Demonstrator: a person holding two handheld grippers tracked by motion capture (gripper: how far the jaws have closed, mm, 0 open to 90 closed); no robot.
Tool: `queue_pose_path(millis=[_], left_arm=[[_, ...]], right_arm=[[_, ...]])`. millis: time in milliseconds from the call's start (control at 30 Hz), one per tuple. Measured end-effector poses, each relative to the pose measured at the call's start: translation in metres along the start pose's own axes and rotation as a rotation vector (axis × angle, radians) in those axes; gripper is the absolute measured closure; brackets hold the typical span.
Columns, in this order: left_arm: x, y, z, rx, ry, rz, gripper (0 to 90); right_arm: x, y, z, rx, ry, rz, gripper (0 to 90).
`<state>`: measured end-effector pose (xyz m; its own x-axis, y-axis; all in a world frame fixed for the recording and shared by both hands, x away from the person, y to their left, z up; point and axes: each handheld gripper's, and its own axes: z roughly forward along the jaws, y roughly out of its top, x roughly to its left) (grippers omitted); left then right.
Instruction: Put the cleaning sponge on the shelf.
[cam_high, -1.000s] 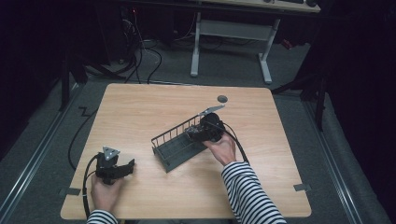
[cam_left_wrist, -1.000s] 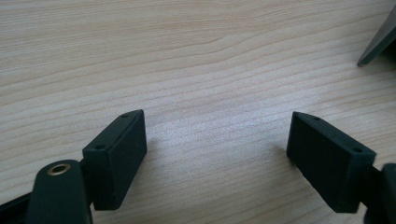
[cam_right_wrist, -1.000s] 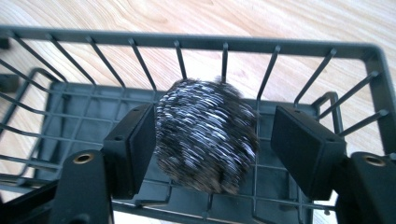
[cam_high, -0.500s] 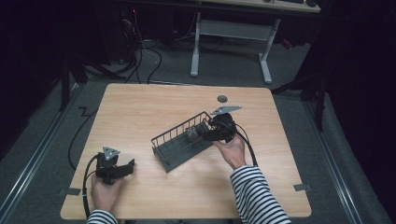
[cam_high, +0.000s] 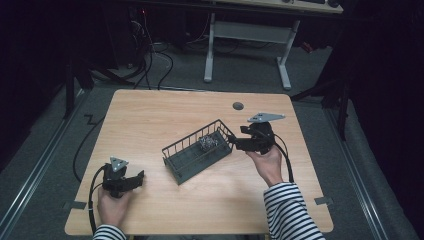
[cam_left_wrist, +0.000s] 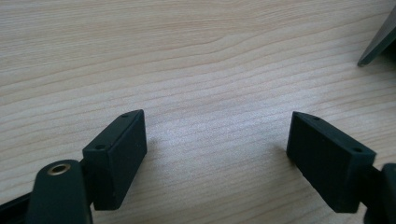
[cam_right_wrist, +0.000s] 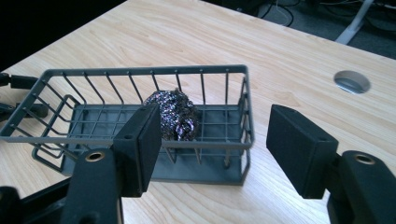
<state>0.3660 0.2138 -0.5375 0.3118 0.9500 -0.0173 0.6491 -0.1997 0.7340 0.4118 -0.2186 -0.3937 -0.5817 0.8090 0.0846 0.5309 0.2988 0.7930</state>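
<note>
High view: a wire basket (cam_high: 197, 151) is set slantwise mid-table (cam_high: 150, 115), and a shiny crumpled ball (cam_high: 207, 142) is already sat inside near its right end. So the drop-off looks done, with pretty much just the backing-off left, going by how things lie. The right gripper (cam_high: 239, 141) is held just off the basket's right end, palm turned up. The left gripper (cam_high: 136, 179) is parked low at the near-left, well apart.

Left gripper view: jaws spread wide over bare wood, nothing held.

Right gripper view: jaws wide open and empty, pointed at the basket (cam_right_wrist: 140, 116), with the ball (cam_right_wrist: 173, 114) seen through the wires.
</note>
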Motion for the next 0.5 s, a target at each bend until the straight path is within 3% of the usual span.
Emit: queue_pose_path(millis=[267,500], left_arm=[[0.000,0.000,0.000,0.000,0.000,0.000,20.6],[0.000,0.000,0.000,0.000,0.001,0.000,20.7]], right_arm=[[-0.004,-0.008,-0.025,-0.022,-0.029,-0.007,37.2],[-0.006,-0.024,-0.038,-0.008,-0.070,-0.027,37.5]])
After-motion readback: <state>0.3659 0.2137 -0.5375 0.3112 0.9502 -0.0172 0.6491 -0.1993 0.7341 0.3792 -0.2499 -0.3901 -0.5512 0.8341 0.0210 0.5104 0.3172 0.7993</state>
